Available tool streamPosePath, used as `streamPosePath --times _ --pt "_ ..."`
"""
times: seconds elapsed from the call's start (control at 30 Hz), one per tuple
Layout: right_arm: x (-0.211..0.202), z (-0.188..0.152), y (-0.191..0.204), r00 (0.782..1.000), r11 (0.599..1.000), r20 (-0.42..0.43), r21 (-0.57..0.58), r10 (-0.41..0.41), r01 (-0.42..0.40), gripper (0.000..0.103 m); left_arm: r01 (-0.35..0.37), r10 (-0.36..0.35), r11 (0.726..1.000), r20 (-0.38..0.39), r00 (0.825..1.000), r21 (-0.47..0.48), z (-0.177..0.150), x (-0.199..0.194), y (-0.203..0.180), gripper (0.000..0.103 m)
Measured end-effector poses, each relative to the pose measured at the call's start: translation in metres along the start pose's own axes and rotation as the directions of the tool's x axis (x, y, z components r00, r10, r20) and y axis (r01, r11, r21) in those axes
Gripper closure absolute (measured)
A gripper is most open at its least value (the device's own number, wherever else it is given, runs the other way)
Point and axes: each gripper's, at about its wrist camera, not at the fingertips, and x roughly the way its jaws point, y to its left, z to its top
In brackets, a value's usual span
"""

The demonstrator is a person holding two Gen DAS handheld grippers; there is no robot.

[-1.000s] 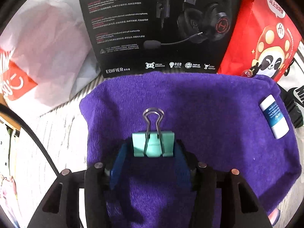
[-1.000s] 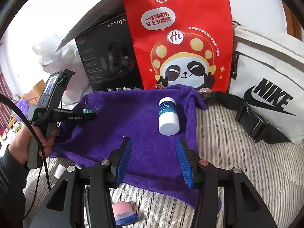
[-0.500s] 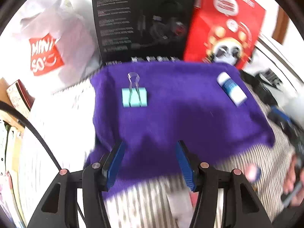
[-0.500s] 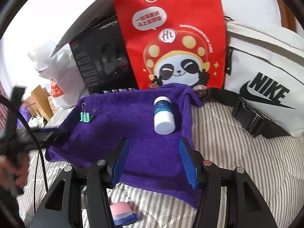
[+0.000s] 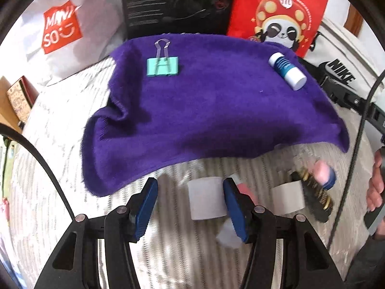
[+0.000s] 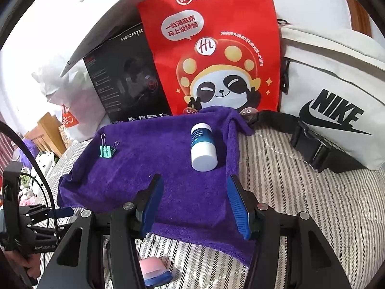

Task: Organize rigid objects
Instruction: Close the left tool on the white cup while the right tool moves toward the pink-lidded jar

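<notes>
In the left wrist view, the left gripper (image 5: 190,207) hung over the striped bedding (image 5: 60,144) just short of the near edge of the purple towel (image 5: 216,110), its blue-padded jaws partly apart and pressing on nothing; a small white block (image 5: 205,198) lay on the bedding beneath the gap, close to the right pad. On the towel, the mint binder clip (image 5: 162,66) sat near the far left corner with its wire handles pointing away, and the blue-and-white bottle (image 5: 287,70) lay on its side near the far right corner, well apart from the clip. To the right on the bedding lay a second white block (image 5: 287,198), a dark brush-like item (image 5: 312,195) and a blurred pink-and-blue piece (image 5: 323,172). In the right wrist view, the right gripper (image 6: 196,203) was poised over the towel's near part (image 6: 144,168), jaws partly open and empty, the bottle (image 6: 203,148) lying beyond the fingertips and the clip (image 6: 105,150) off at the far left. A pink-and-blue piece (image 6: 154,271) rested on the bedding below the gripper. Behind the towel stood a black headset box (image 6: 130,84), a red panda bag (image 6: 211,48) and a white Nike bag (image 6: 336,91).
</notes>
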Motion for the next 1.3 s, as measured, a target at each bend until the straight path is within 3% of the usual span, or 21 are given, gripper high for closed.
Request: streamPosePath --times 0.27,0.33,0.47,0.63,0.8,0.97,1.17,1.3 --pt "0.003 -0.002 0.007 1.0 1.0 -0.015 -0.023 0.005 -0.005 0.049 -0.021 0.021 0.998 -0.004 1.0 0.052 -0.007 0.003 -0.001 0.05" --pt "0.003 -0.002 0.008 1.0 1.0 -0.02 -0.029 0.0 0.0 0.049 -0.021 0.021 0.998 0.005 1.0 0.064 -0.009 0.002 -0.004 0.055" --pt "0.0 -0.002 0.012 1.0 0.999 -0.01 -0.043 0.005 -0.005 0.048 -0.01 0.008 0.997 0.024 1.0 0.073 -0.013 0.0 -0.008 0.075" --pt "0.001 -0.003 0.016 1.0 0.998 -0.02 -0.06 -0.004 0.003 0.048 -0.017 0.015 0.996 0.029 0.999 0.092 -0.015 -0.002 -0.003 0.075" --pt "-0.001 -0.003 0.018 1.0 0.997 -0.014 -0.076 -0.004 0.003 0.048 -0.093 0.091 0.995 0.052 0.994 0.039 -0.014 -0.007 0.027 0.075" --pt "-0.001 -0.003 0.022 0.999 0.995 -0.037 -0.094 0.013 -0.016 0.048 -0.075 0.073 0.997 0.077 0.994 0.016 -0.019 -0.004 0.036 0.075" --pt "-0.025 -0.015 0.031 0.994 0.986 -0.071 -0.137 0.085 -0.094 0.049 -0.047 0.047 0.999 0.105 0.993 0.002 -0.024 -0.006 0.042 0.075" --pt "-0.036 -0.039 0.033 0.994 0.982 -0.103 -0.177 0.045 -0.063 0.049 -0.041 0.042 0.999 0.121 0.992 -0.009 -0.027 -0.006 0.043 0.075"
